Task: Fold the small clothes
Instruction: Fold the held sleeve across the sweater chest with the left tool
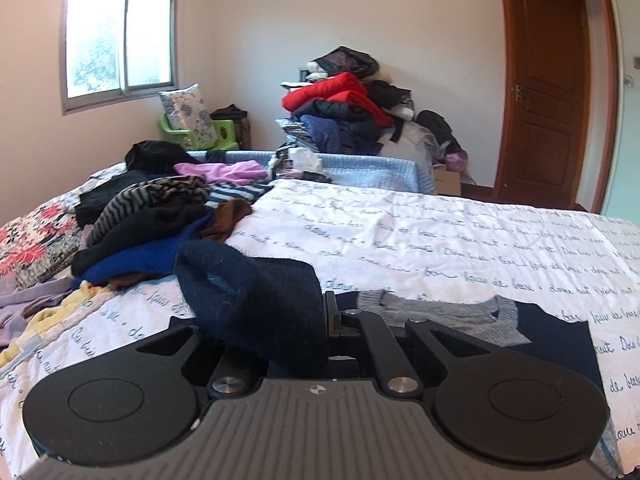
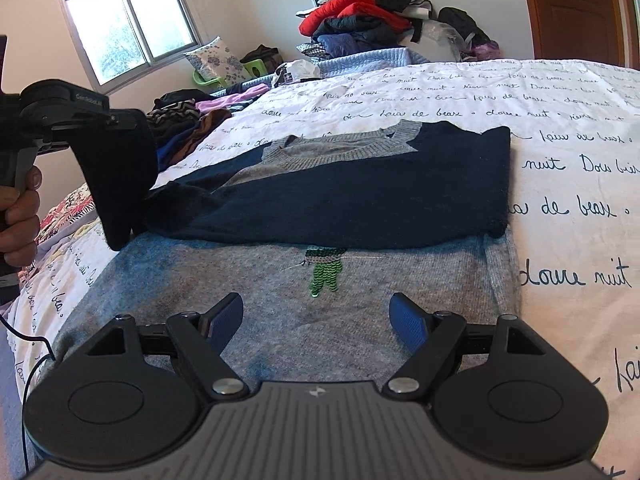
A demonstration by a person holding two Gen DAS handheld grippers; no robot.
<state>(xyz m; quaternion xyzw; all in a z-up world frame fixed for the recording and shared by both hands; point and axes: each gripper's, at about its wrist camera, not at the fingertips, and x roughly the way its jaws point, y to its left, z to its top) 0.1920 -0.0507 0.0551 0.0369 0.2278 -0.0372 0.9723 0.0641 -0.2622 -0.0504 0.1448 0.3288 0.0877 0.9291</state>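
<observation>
navy sleeve point(image 2: 116, 184) pinched in left gripper point(image 2: 120, 120); right gripper point(image 2: 316, 320) open over sweater point(image 2: 280, 320).

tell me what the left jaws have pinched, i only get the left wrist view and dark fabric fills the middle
Observer: The left gripper is shut on a navy sleeve of the sweater, lifted off the bed.
Operator: where's the other sleeve
Observer: Already folded flat across the chest, cuff end near the sweater's right edge in the right wrist view.
Operator: right jaws doing anything
Observer: The right gripper is open, over the sweater's grey lower body near a green sequin patch, gripping nothing.
</observation>
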